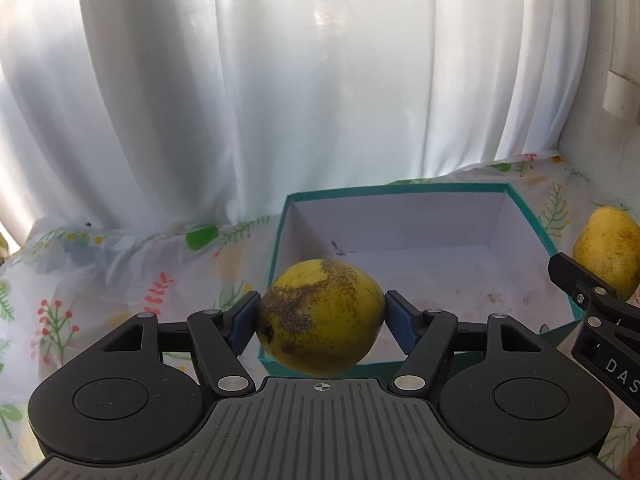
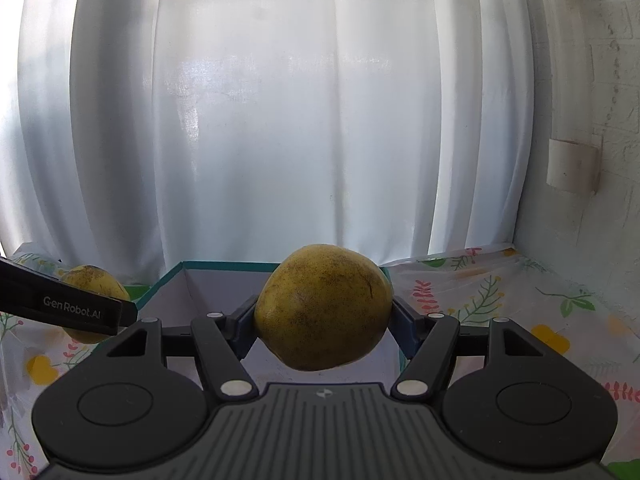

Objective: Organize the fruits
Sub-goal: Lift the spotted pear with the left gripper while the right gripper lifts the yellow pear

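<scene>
A: What surrounds the two fruits?

B: A white curtain [image 1: 280,92] hangs across the back. A floral tablecloth [image 1: 100,280] covers the table, and an open box [image 1: 532,216] with a teal rim and pale inside sits at 12 o'clock from both cameras. In the right wrist view a white tube [image 2: 568,80] is fixed to the rough wall at 2 o'clock.

A: Anything in the way?

B: In the left wrist view the right gripper's black arm enters at 3 o'clock and covers the lower part of the far fruit. In the right wrist view the left gripper's branded finger at 9 o'clock crosses the other fruit.

A: What is hard to read?

B: The box's near wall is hidden behind each held fruit, and dark specks on its floor are too small to identify.

A: And the fruits themselves?

B: The left gripper [image 1: 322,322] clamps a speckled yellow fruit [image 1: 320,320], greenish with a brown patch, at dead centre over the box's near left corner. The right gripper [image 2: 323,318] grips a duller yellow fruit [image 2: 324,308], finely freckled, in the air before the box.
</scene>
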### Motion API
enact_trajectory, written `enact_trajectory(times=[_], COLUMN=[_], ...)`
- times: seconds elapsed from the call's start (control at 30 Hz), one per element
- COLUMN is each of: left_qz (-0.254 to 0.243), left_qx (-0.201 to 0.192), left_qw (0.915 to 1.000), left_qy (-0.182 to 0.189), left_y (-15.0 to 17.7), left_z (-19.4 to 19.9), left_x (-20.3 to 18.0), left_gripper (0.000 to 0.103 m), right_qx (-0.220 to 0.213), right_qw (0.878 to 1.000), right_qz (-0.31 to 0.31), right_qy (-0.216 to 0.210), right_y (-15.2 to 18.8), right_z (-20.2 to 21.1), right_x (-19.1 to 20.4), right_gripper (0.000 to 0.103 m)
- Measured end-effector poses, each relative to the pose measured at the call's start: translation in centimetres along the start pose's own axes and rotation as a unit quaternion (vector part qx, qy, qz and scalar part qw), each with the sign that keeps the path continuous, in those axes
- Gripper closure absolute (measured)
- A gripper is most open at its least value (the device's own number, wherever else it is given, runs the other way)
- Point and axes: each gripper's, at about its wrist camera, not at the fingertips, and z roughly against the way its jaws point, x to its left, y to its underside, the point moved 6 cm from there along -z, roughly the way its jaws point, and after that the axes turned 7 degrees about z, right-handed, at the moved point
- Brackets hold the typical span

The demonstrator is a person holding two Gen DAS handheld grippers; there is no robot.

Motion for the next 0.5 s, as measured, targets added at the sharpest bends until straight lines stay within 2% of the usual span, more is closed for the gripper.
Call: enact_trajectory(times=[0.5], left_qz=[-0.004], left_qx=[0.019], left_qw=[0.9998], left_qy=[-0.005], left_y=[0.4], left_z=[-3.7], left_x=[-0.1], left_gripper=[0.030], right_qx=[0.043], right_qw=[0.999], right_qz=[0.004], right_qy=[0.013], right_y=[1.9], right_z=[-4.3], right_x=[-0.2], right_gripper=[0.036])
